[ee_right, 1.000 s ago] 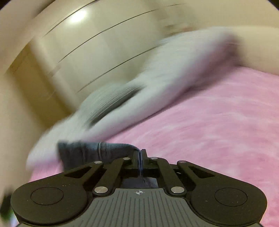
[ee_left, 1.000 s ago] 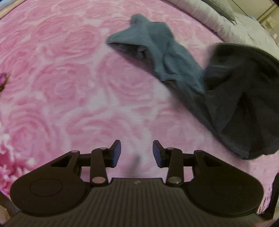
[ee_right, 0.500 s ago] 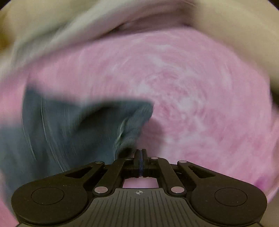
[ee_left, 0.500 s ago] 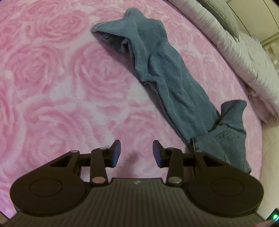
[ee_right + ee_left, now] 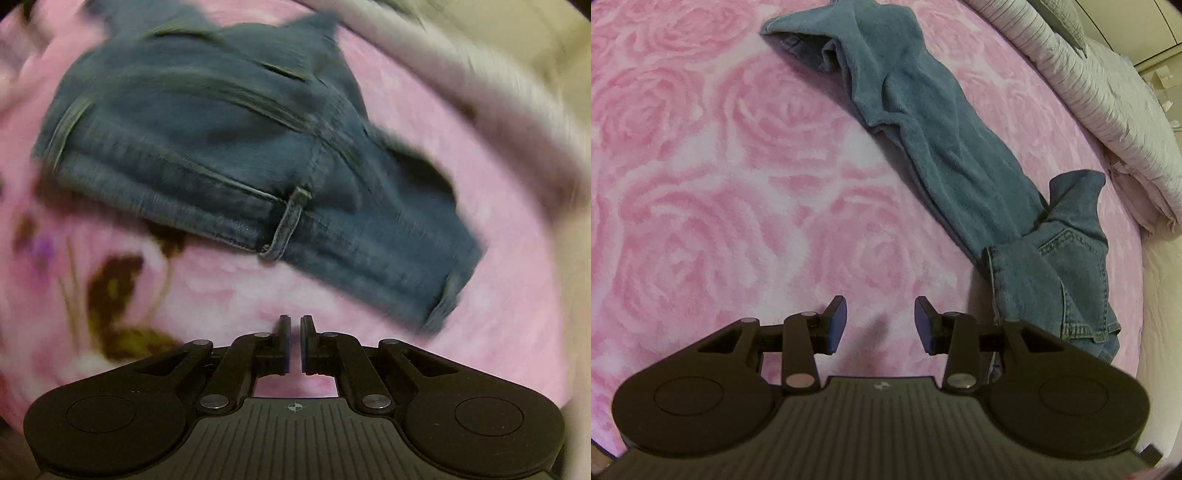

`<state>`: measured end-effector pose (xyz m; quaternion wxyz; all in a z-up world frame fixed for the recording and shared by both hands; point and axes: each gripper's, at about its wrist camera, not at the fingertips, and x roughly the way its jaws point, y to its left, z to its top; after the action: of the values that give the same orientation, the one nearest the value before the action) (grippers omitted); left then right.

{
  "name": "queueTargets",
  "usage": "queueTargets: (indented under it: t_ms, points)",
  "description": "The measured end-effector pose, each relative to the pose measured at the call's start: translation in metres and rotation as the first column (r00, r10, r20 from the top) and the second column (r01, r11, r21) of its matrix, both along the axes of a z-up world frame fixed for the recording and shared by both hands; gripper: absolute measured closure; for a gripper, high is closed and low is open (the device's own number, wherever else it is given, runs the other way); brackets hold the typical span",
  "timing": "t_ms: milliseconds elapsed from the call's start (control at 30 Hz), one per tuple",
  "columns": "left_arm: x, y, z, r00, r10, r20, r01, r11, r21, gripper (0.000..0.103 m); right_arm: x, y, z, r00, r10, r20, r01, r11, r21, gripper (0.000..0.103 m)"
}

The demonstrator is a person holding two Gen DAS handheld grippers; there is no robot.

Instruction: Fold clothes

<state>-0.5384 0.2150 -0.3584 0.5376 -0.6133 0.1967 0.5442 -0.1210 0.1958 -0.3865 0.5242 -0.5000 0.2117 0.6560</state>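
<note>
- The jeans (image 5: 960, 147) lie stretched out on the pink rose-patterned blanket (image 5: 720, 184) of the bed, legs running away and the waistband end bunched near the bed's edge.
- No brand, label or writing can be read on the jeans.
- From the jeans, the left hand-held gripper (image 5: 880, 320) sits just beside the waistband end, over bare blanket; its jaws are spread with nothing between them.
- The right hand-held gripper (image 5: 294, 341) hangs just short of the jeans' waistband and belt loop (image 5: 286, 225); jaws pressed nearly together, pinching nothing.
- A pale folded quilt (image 5: 1108, 103) lies beyond the jeans.
</note>
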Motion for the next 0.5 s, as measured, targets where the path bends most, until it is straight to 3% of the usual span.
queueTargets:
  t_ms: [33,67,133,233,333,367,400,500]
  points:
    - [0.0,-0.002,0.0,1.0,-0.002,0.006,0.002,1.0,0.0,0.068,0.011,0.006,0.005,0.991,-0.093,-0.096,0.091,0.996,-0.019,0.1]
    - [0.002,-0.004,0.0,1.0,-0.007,0.015,0.007,1.0,0.002,0.068,0.026,0.01,0.011,0.957,-0.194,-0.214,0.186,0.981,-0.058,0.1]
    - [0.005,-0.008,0.0,0.999,-0.016,0.032,0.016,1.0,0.004,0.068,0.05,0.015,0.017,0.867,-0.349,-0.357,0.322,0.937,-0.134,0.1]
    - [0.011,-0.015,0.0,0.996,-0.022,0.081,0.022,1.0,0.002,0.068,0.081,0.02,0.017,0.702,-0.524,-0.482,0.461,0.85,-0.254,0.1]
    - [0.018,-0.022,-0.003,0.989,-0.017,0.147,0.018,1.0,-0.002,0.068,0.11,0.018,0.01,0.5,-0.656,-0.565,0.555,0.744,-0.373,0.099]
    - [0.02,-0.024,-0.004,0.987,-0.014,0.158,0.015,1.0,-0.006,0.068,0.117,0.017,0.009,0.464,-0.669,-0.58,0.573,0.726,-0.379,0.099]
    - [0.021,-0.026,-0.005,0.987,-0.011,0.161,0.013,1.0,-0.01,0.068,0.121,0.016,0.012,0.475,-0.663,-0.58,0.587,0.729,-0.353,0.099]
    - [0.024,-0.031,-0.008,0.988,-0.008,0.154,0.012,1.0,-0.022,0.068,0.129,0.016,0.024,0.544,-0.627,-0.557,0.617,0.749,-0.241,0.099]
